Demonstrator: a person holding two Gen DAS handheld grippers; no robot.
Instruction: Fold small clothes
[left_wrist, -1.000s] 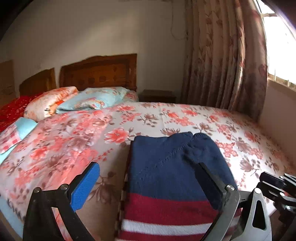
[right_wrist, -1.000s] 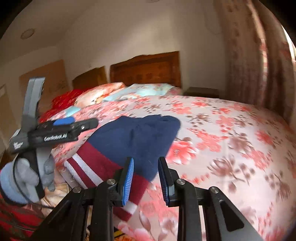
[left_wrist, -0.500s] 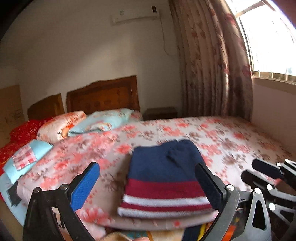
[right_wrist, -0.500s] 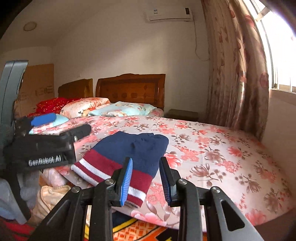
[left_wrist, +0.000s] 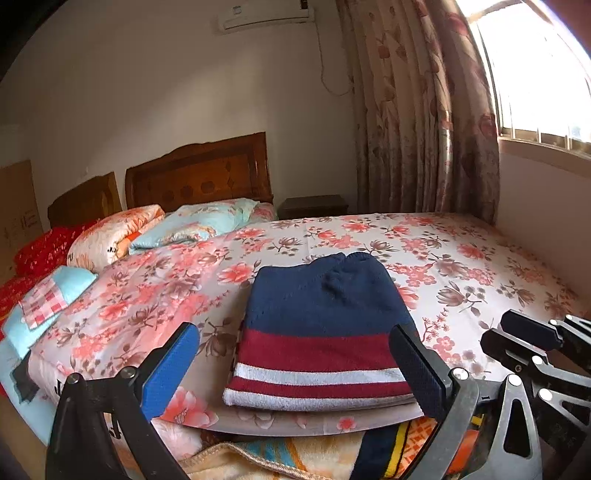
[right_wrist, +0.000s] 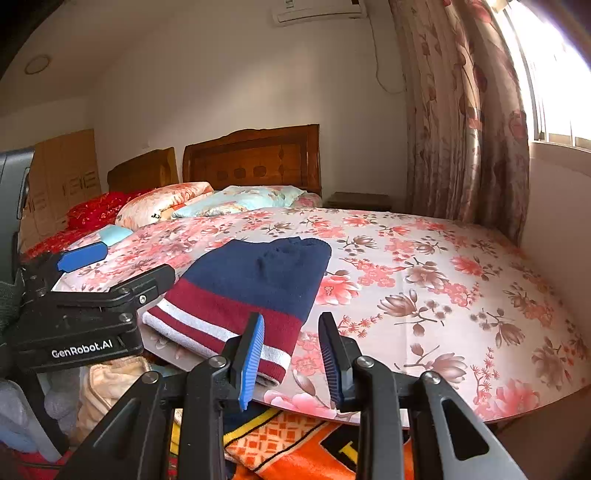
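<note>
Lying folded into a flat, roughly rectangular bundle, the navy knitted garment with maroon and white striped hem (left_wrist: 321, 332) rests on the near edge of the bed under a pink floral cotton bedsheet (left_wrist: 461, 258). The striped hem faces the cameras, and the knit shows a ribbed, slightly fuzzy texture. A small pucker marks the navy part near the far end.

The left tongs (left_wrist: 295, 369), black metal arms with blue ridged rubber pads, stand spread wide. They hang short of the bed edge, and nothing is between the pads; the garment is seen beyond and between them, untouched. In the right wrist view the same tool (right_wrist: 92, 295) appears at the left, held by a hand in a grey glove (right_wrist: 22, 402).

The right tongs (right_wrist: 291, 354) are parted by a narrow gap, pinching nothing. They hover at the bed's near edge, just beside the garment's striped corner, apart from it.

A carved brown wooden headboard (left_wrist: 199, 173) stands at the far end, with a peach floral pillow (left_wrist: 114, 236) and a pale blue pillow (left_wrist: 199, 225) against it. A heavy floral pleated curtain (left_wrist: 417, 110) hangs beside the bright window. An orange and yellow patterned cloth (right_wrist: 288, 439) lies below the bed edge.
</note>
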